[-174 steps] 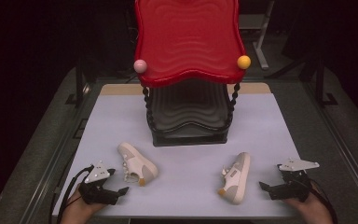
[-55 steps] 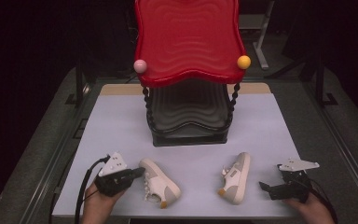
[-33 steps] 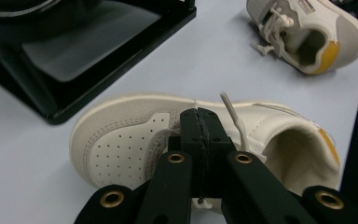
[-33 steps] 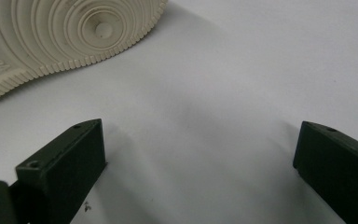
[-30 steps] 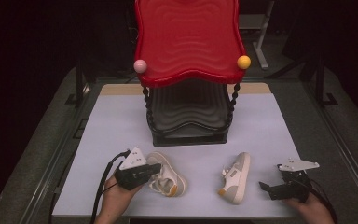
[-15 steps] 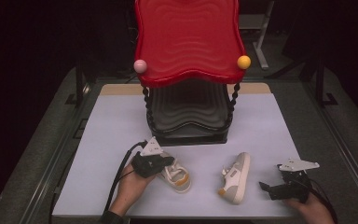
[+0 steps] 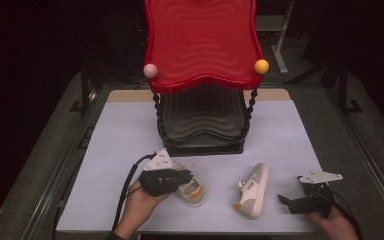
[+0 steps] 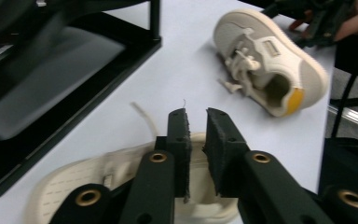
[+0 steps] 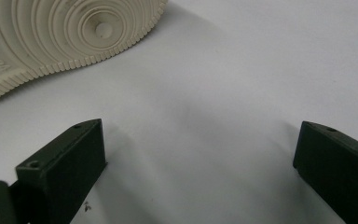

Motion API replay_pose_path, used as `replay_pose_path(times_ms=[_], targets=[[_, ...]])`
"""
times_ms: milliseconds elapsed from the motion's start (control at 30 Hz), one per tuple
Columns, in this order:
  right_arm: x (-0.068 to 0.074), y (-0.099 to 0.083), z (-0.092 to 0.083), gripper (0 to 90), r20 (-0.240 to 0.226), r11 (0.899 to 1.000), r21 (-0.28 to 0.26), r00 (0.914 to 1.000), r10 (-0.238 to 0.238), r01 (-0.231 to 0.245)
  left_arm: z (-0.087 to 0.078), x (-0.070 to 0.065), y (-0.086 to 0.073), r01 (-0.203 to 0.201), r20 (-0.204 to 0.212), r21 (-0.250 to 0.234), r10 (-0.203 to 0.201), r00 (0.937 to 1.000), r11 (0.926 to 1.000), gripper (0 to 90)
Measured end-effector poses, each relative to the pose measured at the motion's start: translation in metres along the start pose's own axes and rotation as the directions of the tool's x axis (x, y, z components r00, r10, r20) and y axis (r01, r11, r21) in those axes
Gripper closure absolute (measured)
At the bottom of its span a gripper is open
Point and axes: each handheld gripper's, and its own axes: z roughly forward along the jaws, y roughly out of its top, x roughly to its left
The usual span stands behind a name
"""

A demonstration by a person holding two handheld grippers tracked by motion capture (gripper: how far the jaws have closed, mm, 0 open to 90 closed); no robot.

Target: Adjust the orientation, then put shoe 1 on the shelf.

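dark room, pale table (image 7: 300,130), red-topped black stand (image 7: 200,45).

gripper (image 7: 187,176): black | grey three-cornered plate | brass rivets | black cable

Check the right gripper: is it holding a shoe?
No, the right gripper is wide open over bare table, the shoe lying beyond it.

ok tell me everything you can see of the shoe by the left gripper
The small shoe is cream-white with an orange heel patch, a ribbed pale sole and a loose lace trailing on the table. It sits near the table's front edge, ahead of the black rack, heel toward the other shoe. The left gripper is right over it, jaws just parted with a narrow gap and nothing clamped between the pads.
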Motion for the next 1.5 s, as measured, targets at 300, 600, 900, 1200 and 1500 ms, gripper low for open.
replay_pose_path(times_ms=[300, 600, 900, 1200, 1500], targets=[[0.000, 0.000, 0.000, 1.4, -0.001, 1.000, 0.000, 1.0000, 0.001, -0.001, 0.014, -0.013, -0.007, 0.018, 0.023, 0.044, -0.019, 0.9996, 0.9989, 72.5], [0.000, 0.000, 0.000, 1.4, 0.000, 1.000, 0.000, 1.0000, 0.001, -0.001, 0.015, -0.015, -0.013, 0.052, 0.075, 0.026, -0.053, 0.9957, 0.9983, 67.1], [0.000, 0.000, 0.000, 1.4, -0.001, 1.000, 0.000, 1.0000, 0.001, -0.001, 0.030, -0.020, -0.019, 0.024, 0.058, 0.077, -0.028, 0.9979, 0.9967, 66.9], [0.000, 0.000, 0.000, 1.4, -0.001, 1.000, 0.000, 1.0000, 0.000, 0.000, 0.036, -0.022, -0.023, 0.010, 0.053, 0.122, -0.016, 0.9985, 0.9925, 71.1], [0.000, 0.000, 0.000, 1.4, -0.001, 1.000, -0.001, 1.0000, 0.001, -0.001, 0.035, -0.022, -0.018, -0.009, 0.061, 0.156, -0.001, 0.9981, 0.9877, 77.1]])
